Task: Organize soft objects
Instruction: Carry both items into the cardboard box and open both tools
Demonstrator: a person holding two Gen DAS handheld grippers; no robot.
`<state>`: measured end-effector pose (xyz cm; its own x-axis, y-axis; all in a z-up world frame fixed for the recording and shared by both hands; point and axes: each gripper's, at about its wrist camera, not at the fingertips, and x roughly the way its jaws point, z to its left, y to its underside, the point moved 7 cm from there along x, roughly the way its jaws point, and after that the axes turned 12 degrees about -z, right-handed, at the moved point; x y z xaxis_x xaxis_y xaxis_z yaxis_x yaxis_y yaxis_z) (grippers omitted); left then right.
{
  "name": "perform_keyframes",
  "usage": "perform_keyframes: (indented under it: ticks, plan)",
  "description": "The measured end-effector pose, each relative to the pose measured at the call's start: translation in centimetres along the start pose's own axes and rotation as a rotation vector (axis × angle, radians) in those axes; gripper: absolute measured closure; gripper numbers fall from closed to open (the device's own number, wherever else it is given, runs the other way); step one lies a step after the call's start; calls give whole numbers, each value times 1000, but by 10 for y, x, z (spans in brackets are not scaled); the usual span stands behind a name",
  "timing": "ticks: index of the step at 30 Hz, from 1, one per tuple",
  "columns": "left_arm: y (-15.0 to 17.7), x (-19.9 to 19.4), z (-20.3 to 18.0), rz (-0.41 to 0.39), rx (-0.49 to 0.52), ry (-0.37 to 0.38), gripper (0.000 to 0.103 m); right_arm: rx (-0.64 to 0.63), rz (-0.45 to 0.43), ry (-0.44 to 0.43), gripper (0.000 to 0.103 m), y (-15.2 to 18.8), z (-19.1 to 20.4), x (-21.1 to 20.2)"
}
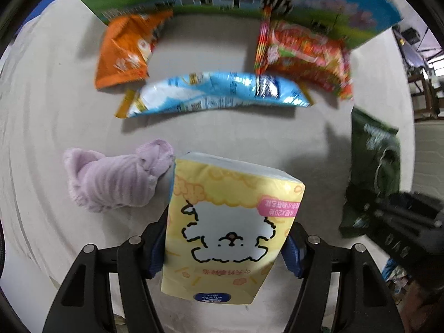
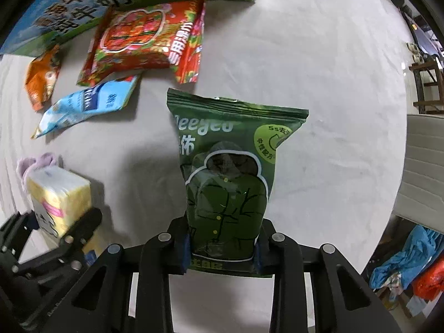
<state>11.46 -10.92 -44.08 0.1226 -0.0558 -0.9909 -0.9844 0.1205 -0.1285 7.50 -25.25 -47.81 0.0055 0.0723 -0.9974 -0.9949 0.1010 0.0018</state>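
Gripping tissue pack [image 1: 230, 222] btwn left jaws; right jaws clamp green pouch [image 2: 227, 183], prob. lifted.

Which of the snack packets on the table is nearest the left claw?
The light blue packet. It lies just ahead of the left claw; the orange packet and red packet sit farther back by the carton.

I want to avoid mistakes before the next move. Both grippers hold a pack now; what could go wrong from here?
1. The left gripper pinches the yellow tissue pack only near its lower end, so it may tilt or slip.
2. The purple cloth lies right beside that pack and could be dragged along.
3. The right gripper holds the green pouch close by; the two may collide.
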Motion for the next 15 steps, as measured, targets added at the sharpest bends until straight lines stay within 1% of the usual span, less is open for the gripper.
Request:
perform_keyframes:
  ticks: [5,8,10,11,12,13,14,15]
  plan:
    - [-3,-45,-9,-69,-27,44,38,8,-41,-38,70,18,5,-33]
    - [-13,-73,-12,-119,-40,77,38,20,-73,-73,70,24,11,-57]
    - [-30,-93,-10,-155,-48,105,38,28,-99,-102,70,24,16,-74]
    - [-44,-105,-8,-172,-52,118,38,30,-110,-112,70,24,17,-80]
    - [-60,-119,-13,-189,-49,136,38,33,-124,-129,70,22,19,-88]
    - [-66,-132,-16,-207,-51,148,38,37,-141,-147,70,19,22,-101]
    - [-84,-136,-5,-218,-55,158,38,37,-162,-164,70,14,24,-114]
    - [-97,-147,-5,-230,-56,179,38,36,-181,-179,70,3,24,-119]
